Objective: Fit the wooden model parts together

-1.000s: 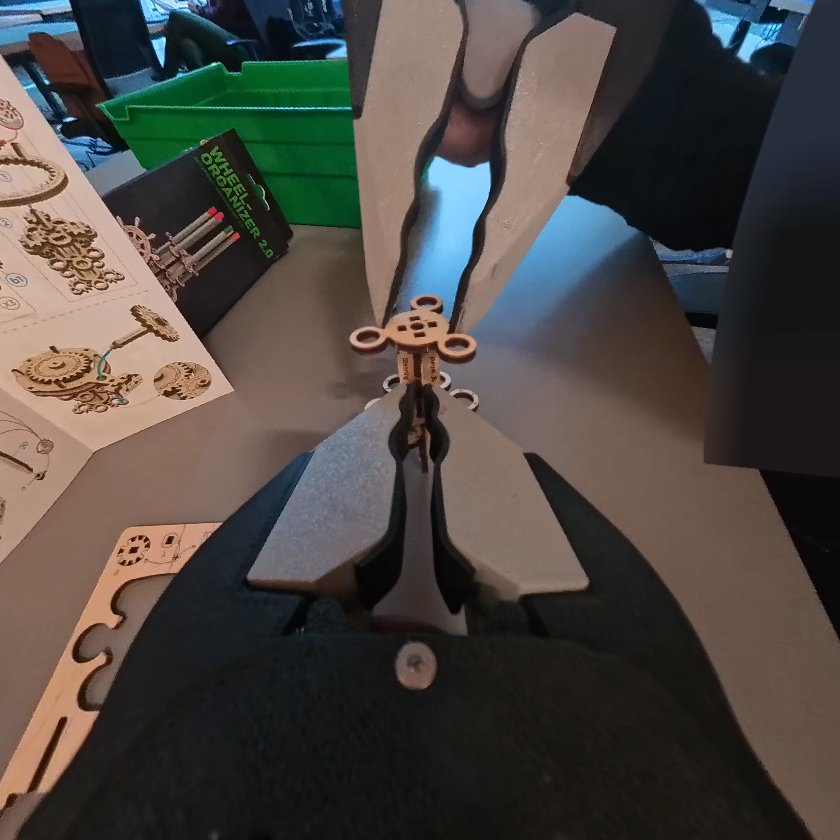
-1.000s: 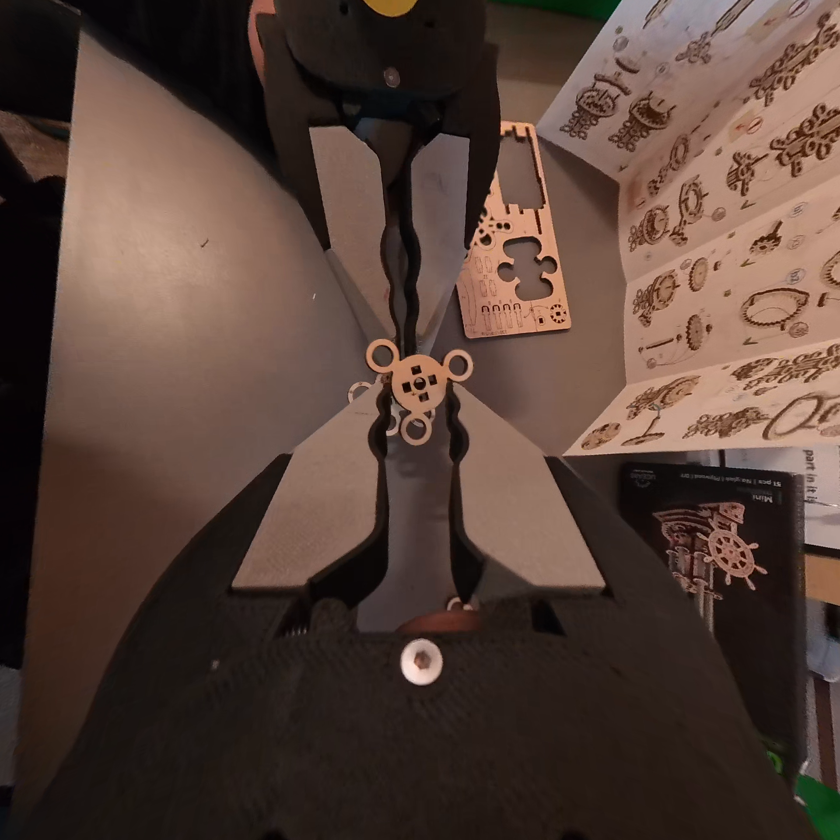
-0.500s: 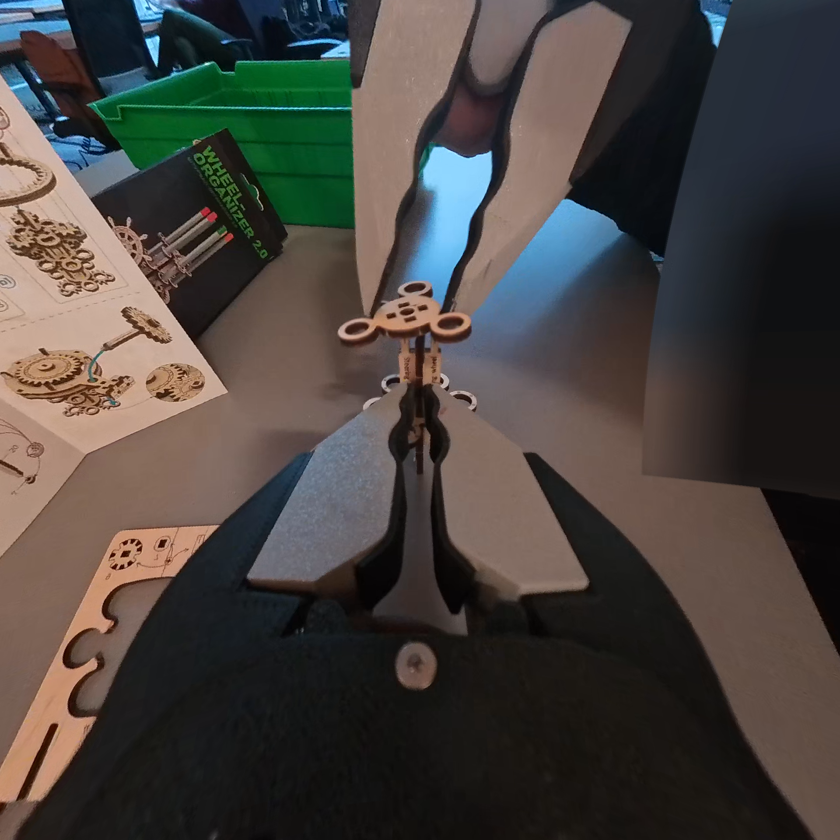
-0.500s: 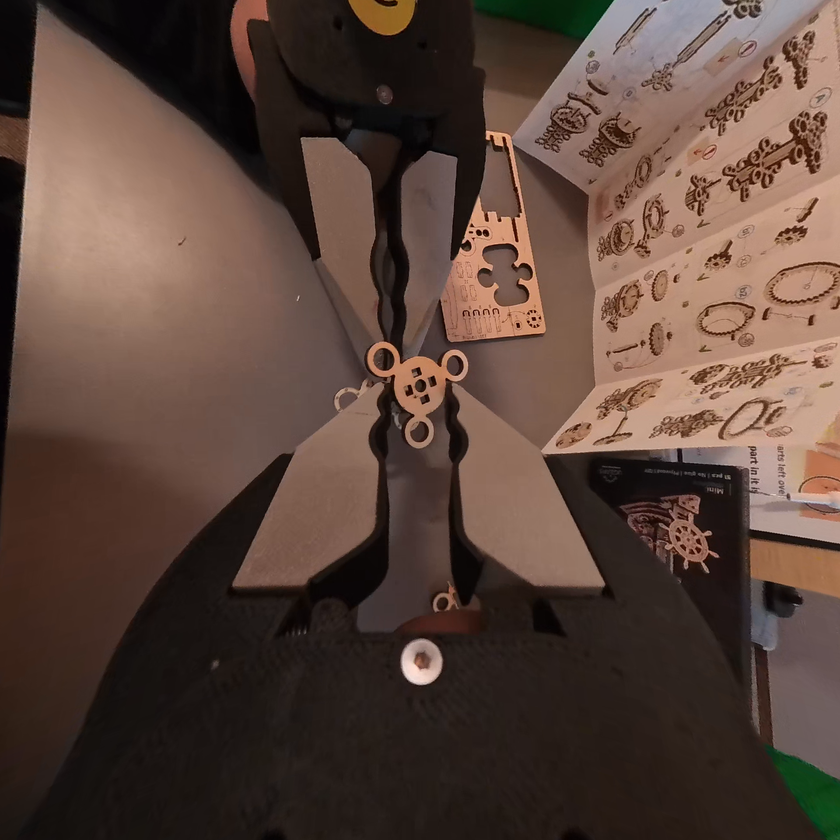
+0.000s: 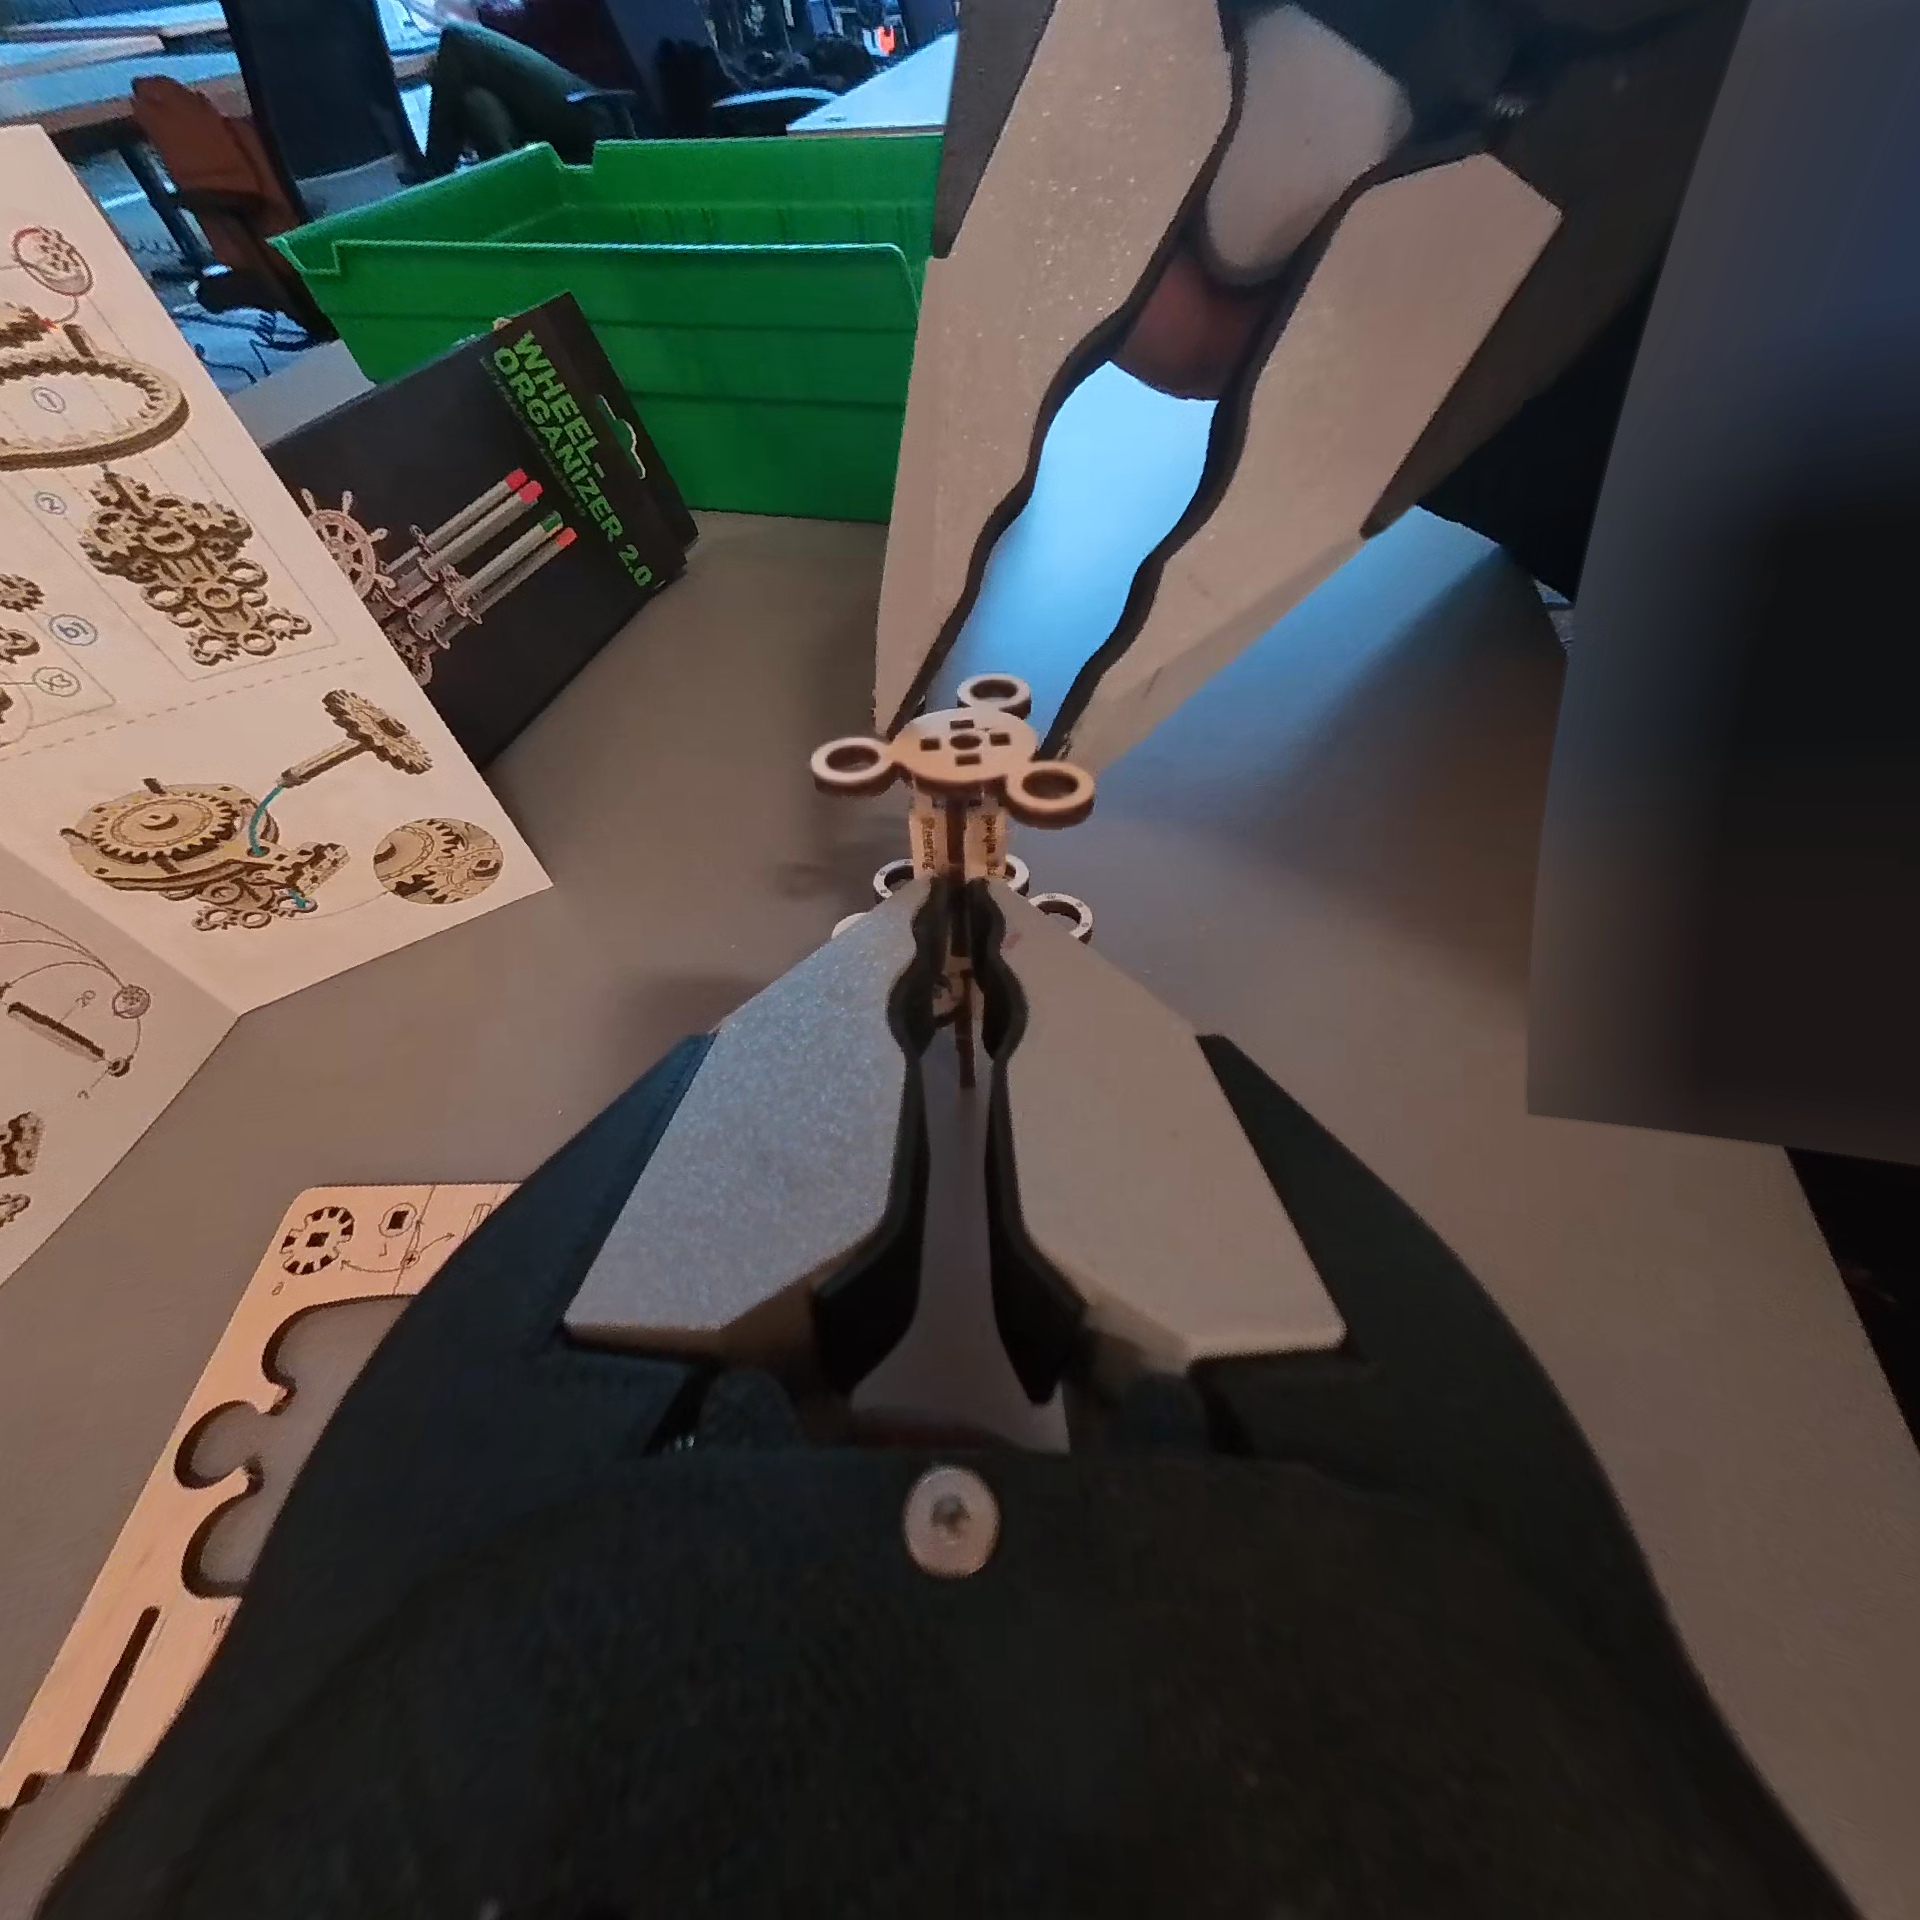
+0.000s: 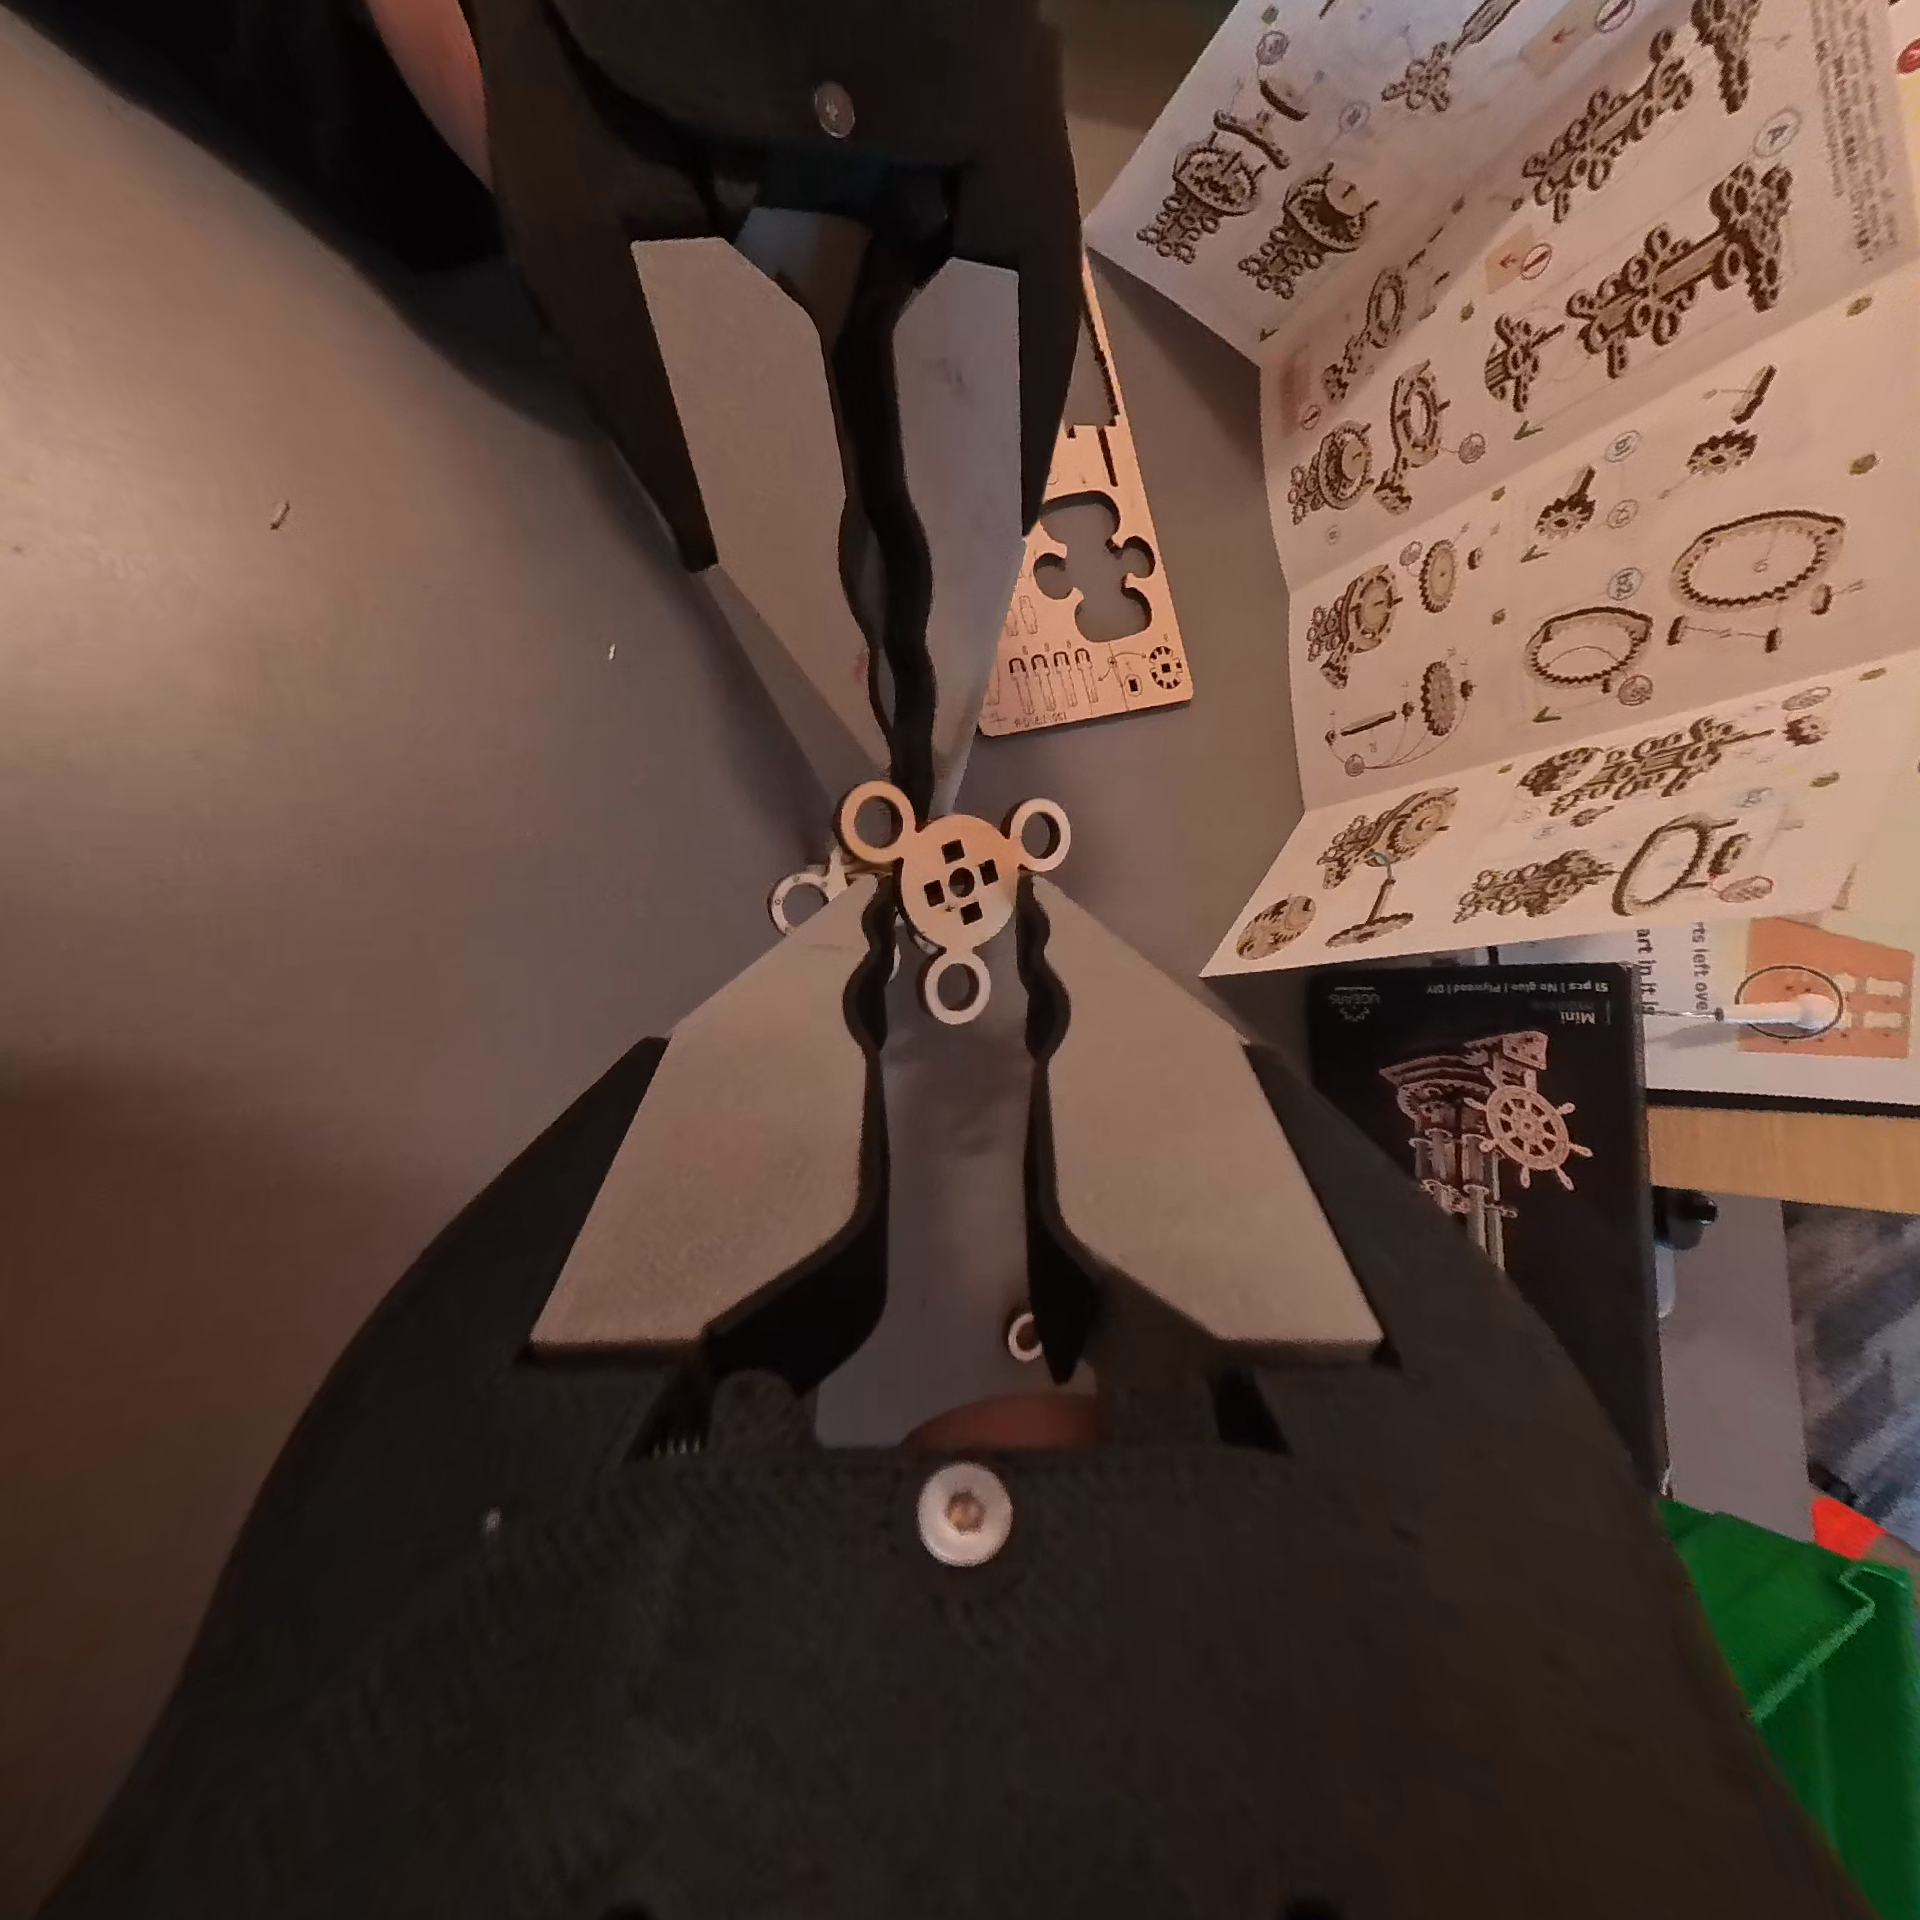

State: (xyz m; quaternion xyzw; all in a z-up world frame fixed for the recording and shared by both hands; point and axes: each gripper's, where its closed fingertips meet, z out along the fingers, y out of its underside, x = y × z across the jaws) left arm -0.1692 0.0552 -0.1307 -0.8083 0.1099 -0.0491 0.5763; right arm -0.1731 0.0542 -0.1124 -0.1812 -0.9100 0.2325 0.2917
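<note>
A three-lobed wooden disc (image 5: 956, 753) sits on top of a thin upright wooden stem (image 5: 961, 842). My left gripper (image 5: 961, 909) is shut on the stem just below the disc. A second ringed wooden piece (image 5: 1062, 914) shows lower on the stem, mostly hidden by my fingers. My right gripper (image 5: 971, 727) comes down from above with its fingertips on either side of the disc. In the right wrist view the disc (image 6: 956, 883) sits clamped between the right gripper's (image 6: 951, 904) tips, and the left gripper (image 6: 914, 790) reaches in from the top, shut.
A folded instruction sheet (image 5: 208, 727) and a black kit box (image 5: 488, 520) lie to the left, with a green bin (image 5: 675, 312) behind. A punched-out wooden sheet (image 5: 208, 1455) lies near left. A dark panel (image 5: 1714, 623) stands at right. The tabletop (image 5: 1351, 935) is grey. The grippers are tip to tip, or close to it.
Both grippers keep their hold. The right gripper has come closer and stands steeper over the disc, and the held parts have shifted slightly against the table.
</note>
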